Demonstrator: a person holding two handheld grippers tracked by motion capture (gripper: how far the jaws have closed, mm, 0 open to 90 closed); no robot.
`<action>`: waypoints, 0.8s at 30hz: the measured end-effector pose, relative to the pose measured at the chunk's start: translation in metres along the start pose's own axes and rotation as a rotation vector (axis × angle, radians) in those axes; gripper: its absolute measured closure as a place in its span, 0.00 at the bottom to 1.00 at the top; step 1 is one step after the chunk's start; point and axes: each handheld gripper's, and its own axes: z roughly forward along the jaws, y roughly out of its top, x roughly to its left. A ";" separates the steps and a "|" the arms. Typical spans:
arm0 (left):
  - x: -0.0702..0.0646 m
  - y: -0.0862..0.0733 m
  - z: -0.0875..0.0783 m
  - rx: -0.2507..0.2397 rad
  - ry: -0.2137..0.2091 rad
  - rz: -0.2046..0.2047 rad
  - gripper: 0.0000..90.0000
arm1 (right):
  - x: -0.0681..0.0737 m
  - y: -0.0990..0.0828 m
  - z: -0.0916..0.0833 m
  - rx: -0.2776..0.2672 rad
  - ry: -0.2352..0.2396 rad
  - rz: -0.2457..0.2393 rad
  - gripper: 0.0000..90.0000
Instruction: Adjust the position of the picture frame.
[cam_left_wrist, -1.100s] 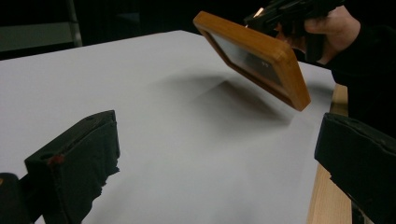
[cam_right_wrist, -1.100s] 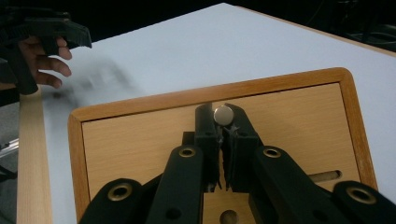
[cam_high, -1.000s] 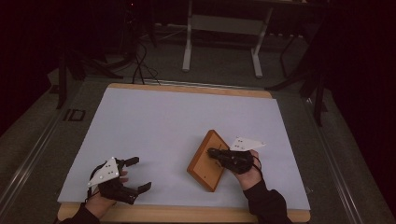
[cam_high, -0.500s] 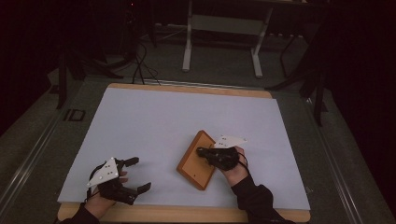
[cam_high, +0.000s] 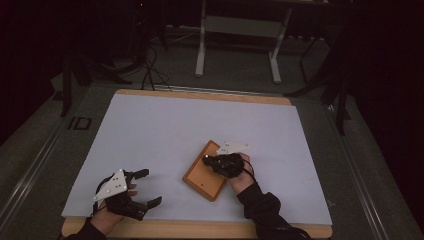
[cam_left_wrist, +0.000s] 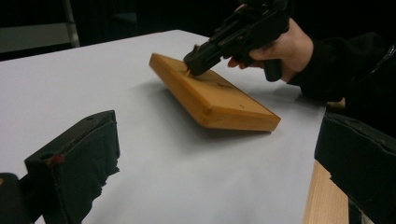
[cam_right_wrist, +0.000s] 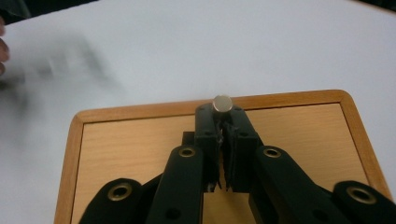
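My right gripper (cam_high: 207, 160), high view: over the wooden board (cam_high: 202, 177) mid-table; left gripper (cam_high: 145, 187) idle, jaws spread. Left gripper view: board's far edge tilted up. Right gripper view: jaws clenched on a small metal pin (cam_right_wrist: 222, 103) (purpose unclear); placement unfinished.

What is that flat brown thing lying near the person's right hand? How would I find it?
Start from the big white table sheet and look to its near right part, just ahead of the person's right hand. There lies a wooden board, a flat rectangle with rounded corners and a darker raised rim, with the right gripper over it, a small metal disc at its tips. It is the one orange-brown thing on the sheet.
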 end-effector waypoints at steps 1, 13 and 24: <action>0.000 0.000 0.000 0.000 0.001 0.000 0.00 | 0.000 -0.001 0.003 0.005 -0.001 -0.003 0.95; 0.000 0.000 0.000 0.003 -0.005 -0.003 0.01 | 0.001 -0.003 0.023 0.034 -0.025 0.017 0.95; 0.000 -0.001 0.001 0.008 -0.008 -0.001 0.01 | 0.002 -0.007 0.029 0.041 -0.026 0.022 0.94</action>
